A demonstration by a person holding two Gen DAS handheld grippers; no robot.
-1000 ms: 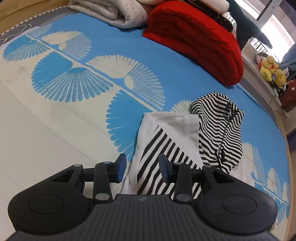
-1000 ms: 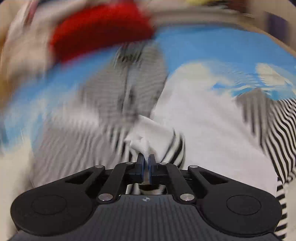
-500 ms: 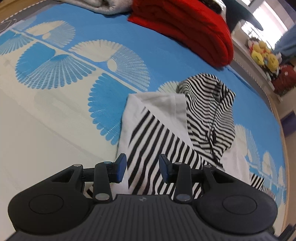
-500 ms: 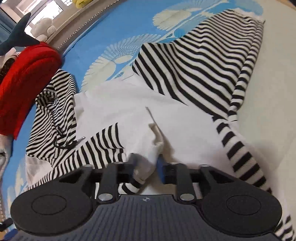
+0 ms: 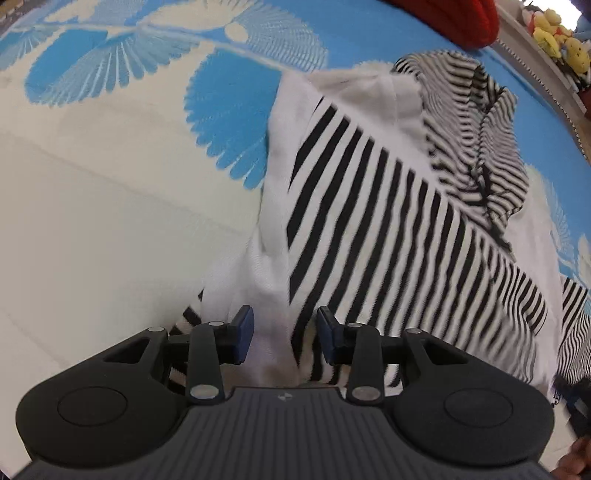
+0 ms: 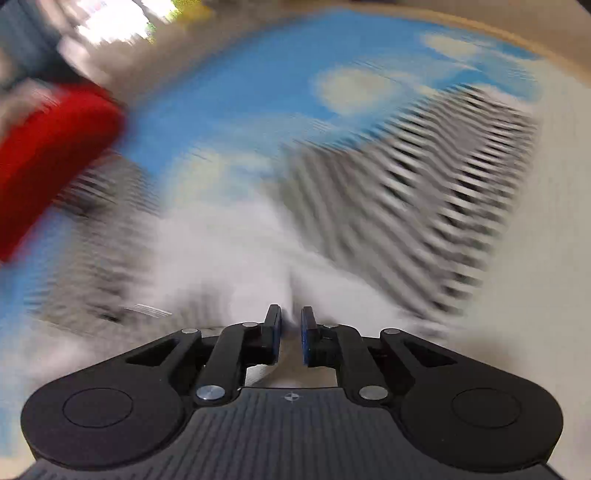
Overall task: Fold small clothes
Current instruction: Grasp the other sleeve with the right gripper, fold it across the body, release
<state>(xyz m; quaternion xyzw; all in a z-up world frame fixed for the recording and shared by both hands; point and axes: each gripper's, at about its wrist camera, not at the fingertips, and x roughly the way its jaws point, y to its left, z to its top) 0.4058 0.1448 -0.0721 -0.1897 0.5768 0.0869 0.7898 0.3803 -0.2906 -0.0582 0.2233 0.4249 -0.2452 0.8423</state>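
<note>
A white hoodie with black-and-white striped sleeves and a striped hood lies spread on the blue-and-cream bedcover. One striped sleeve is folded across its white body. My left gripper points steeply down over the hoodie's near left edge. It is open, with white cloth and stripes showing below the gap. The right wrist view is smeared by motion. There my right gripper is low over the white body. Its jaws are closing, a narrow gap remains, and a raised fold of white cloth runs into it.
A folded red blanket lies at the far end of the bed and shows again as red blanket on the left. Yellow plush toys sit on a ledge past the bed's far right edge. Another striped sleeve stretches out to the right.
My left gripper came down closer over the hoodie's near edge, still open. My right gripper let go of the white fold it pinched, opened, swung across, and its jaws have narrowed again.
</note>
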